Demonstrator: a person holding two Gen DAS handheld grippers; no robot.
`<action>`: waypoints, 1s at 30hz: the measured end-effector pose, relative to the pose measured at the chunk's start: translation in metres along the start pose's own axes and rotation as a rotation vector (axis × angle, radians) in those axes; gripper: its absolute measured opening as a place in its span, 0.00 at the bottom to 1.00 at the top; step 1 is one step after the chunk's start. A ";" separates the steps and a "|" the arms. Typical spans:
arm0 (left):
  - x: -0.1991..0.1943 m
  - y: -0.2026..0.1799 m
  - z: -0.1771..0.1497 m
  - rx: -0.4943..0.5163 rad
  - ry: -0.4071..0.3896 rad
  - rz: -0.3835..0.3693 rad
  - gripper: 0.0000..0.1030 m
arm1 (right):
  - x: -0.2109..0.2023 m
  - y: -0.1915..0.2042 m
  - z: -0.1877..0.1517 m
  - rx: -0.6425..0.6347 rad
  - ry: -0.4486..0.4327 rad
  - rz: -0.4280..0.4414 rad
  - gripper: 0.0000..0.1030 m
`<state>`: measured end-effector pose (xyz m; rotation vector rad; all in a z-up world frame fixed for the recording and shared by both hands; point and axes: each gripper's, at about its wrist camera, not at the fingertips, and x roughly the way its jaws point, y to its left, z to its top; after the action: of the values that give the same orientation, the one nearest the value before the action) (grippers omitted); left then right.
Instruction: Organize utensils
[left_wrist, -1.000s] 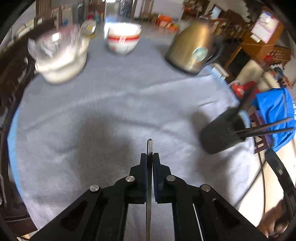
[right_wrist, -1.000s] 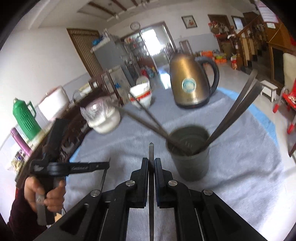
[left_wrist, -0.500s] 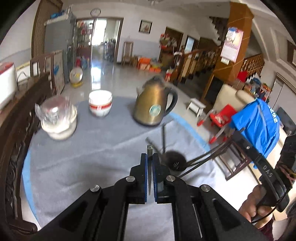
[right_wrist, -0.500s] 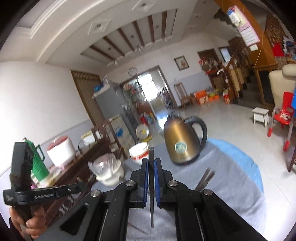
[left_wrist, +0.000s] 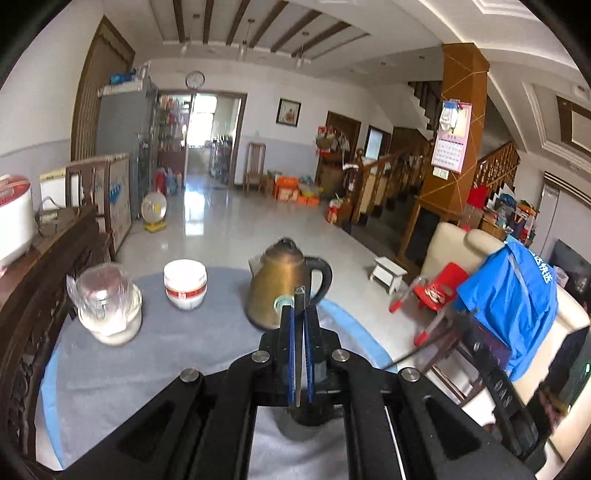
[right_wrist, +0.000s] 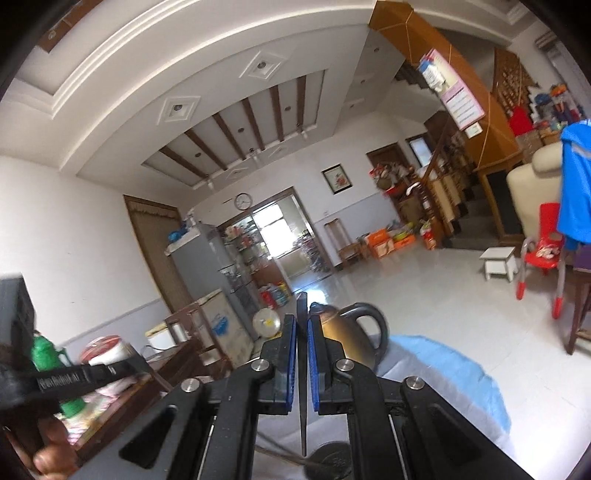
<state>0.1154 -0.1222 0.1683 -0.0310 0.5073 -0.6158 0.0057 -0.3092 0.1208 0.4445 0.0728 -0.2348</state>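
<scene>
Left wrist view — our left claw (left_wrist: 298, 306) pinches a thin dark chopstick (left_wrist: 297, 354) above the grey-clothed desk (left_wrist: 155, 369); the utensil holder (left_wrist: 308, 421) sits below it, the brass kettle (left_wrist: 277, 291) beyond.

Right wrist view — our right claw (right_wrist: 302, 325) pinches another chopstick (right_wrist: 303, 387), tip just over the holder's rim (right_wrist: 328, 459).

Kettle (left_wrist: 277, 291) brushed brass-tone metal with glossy black plastic handle, tablecloth (left_wrist: 147, 365) matt grey fabric, bowl (left_wrist: 184, 284) glazed ceramic.
</scene>
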 end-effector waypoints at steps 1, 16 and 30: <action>0.003 -0.004 0.000 0.002 -0.004 0.002 0.05 | 0.002 -0.001 -0.003 -0.007 0.009 -0.006 0.07; 0.080 -0.017 -0.031 -0.004 0.064 0.047 0.05 | 0.002 -0.013 -0.016 -0.016 0.113 -0.012 0.07; 0.037 -0.015 -0.038 0.147 -0.009 0.097 0.57 | 0.008 -0.016 -0.025 0.031 0.226 0.045 0.37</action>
<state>0.1158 -0.1508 0.1209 0.1296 0.4507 -0.5560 0.0092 -0.3142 0.0901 0.5019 0.2800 -0.1408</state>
